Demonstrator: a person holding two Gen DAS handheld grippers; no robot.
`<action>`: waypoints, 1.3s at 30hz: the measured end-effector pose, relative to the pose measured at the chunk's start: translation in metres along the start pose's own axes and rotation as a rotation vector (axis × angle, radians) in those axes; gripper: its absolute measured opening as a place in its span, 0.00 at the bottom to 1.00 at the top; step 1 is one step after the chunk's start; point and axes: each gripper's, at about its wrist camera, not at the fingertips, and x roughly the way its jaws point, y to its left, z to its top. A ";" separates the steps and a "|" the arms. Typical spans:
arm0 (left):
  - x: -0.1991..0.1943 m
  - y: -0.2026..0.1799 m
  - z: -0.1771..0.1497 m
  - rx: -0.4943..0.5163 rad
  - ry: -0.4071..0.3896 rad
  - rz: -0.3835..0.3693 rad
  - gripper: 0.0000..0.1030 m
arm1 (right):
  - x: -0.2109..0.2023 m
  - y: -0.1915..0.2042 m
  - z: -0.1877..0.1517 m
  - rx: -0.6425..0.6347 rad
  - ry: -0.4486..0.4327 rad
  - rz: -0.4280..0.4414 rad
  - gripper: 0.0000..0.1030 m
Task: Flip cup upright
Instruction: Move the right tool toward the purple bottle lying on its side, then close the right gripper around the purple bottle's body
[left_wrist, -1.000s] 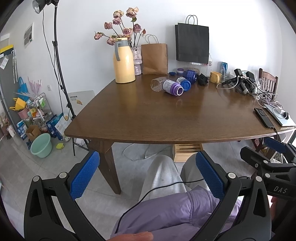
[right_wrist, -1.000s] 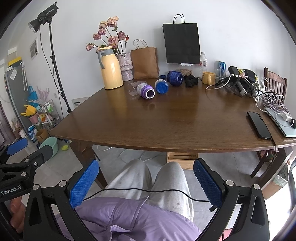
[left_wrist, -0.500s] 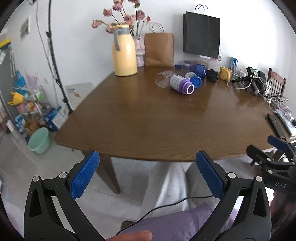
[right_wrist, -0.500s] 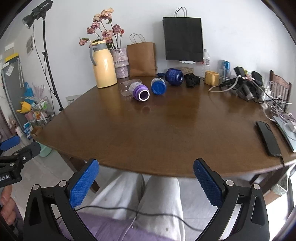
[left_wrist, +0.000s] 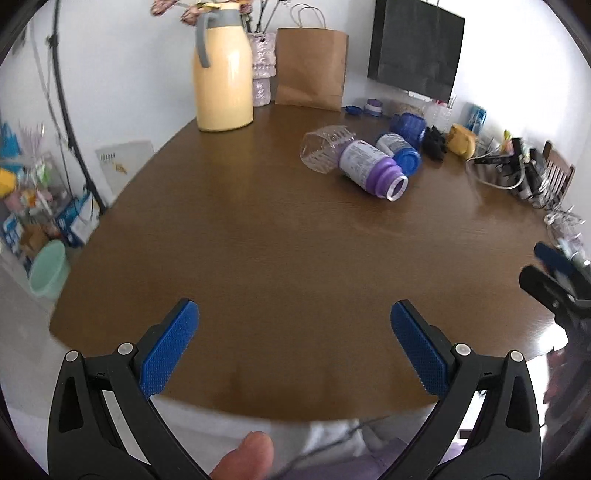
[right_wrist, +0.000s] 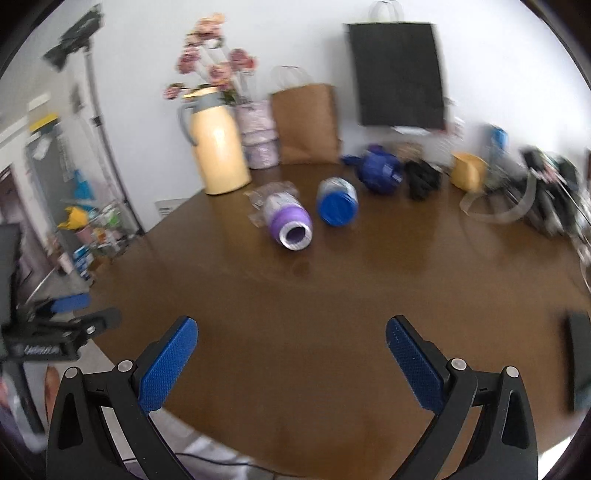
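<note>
Room: white wall behind, with a black paper bag (right_wrist: 399, 74) hanging on it and a brown paper bag (left_wrist: 310, 70) standing below.
Surface: brown wooden surface (left_wrist: 258, 258), rounded at its near edge, mostly bare in the foreground; clutter is gathered along the far side.
Yellow thermos jug: tall yellow thermos jug (left_wrist: 222, 77) upright at the far left corner, just beside a pale vase of dried pink flowers (right_wrist: 258, 138).
Cup: purple cup (left_wrist: 371, 171) lying on its side at mid-far surface, its open mouth turned toward the cameras; a clear plastic container (left_wrist: 325, 151) touches its base end.
Neighbours: blue-lidded bottle (right_wrist: 337, 206) on its side just beside the cup; a dark blue jar (right_wrist: 380, 171) and a yellow mug (left_wrist: 461, 144) farther back.
Left claw: left claw (left_wrist: 294, 347) spread wide and holding nothing, over the near edge, well apart from the cup.
Right claw: right claw (right_wrist: 291, 352) likewise wide apart and empty, pointed toward the cup; this view is motion-blurred.
Progress: judged at the approach stage. Nothing is grasped and the cup is not yet upright; reaching, gripping, turning and setting it down all remain.
</note>
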 end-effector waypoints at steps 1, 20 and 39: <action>0.008 0.001 0.007 0.016 0.004 -0.022 1.00 | 0.009 0.003 0.005 -0.038 0.018 -0.001 1.00; 0.112 0.014 0.100 0.135 -0.013 -0.108 1.00 | 0.200 0.012 0.094 -0.235 0.169 -0.042 0.85; 0.098 -0.011 0.076 0.334 -0.024 -0.204 1.00 | 0.188 0.022 0.052 -0.435 0.202 0.206 0.66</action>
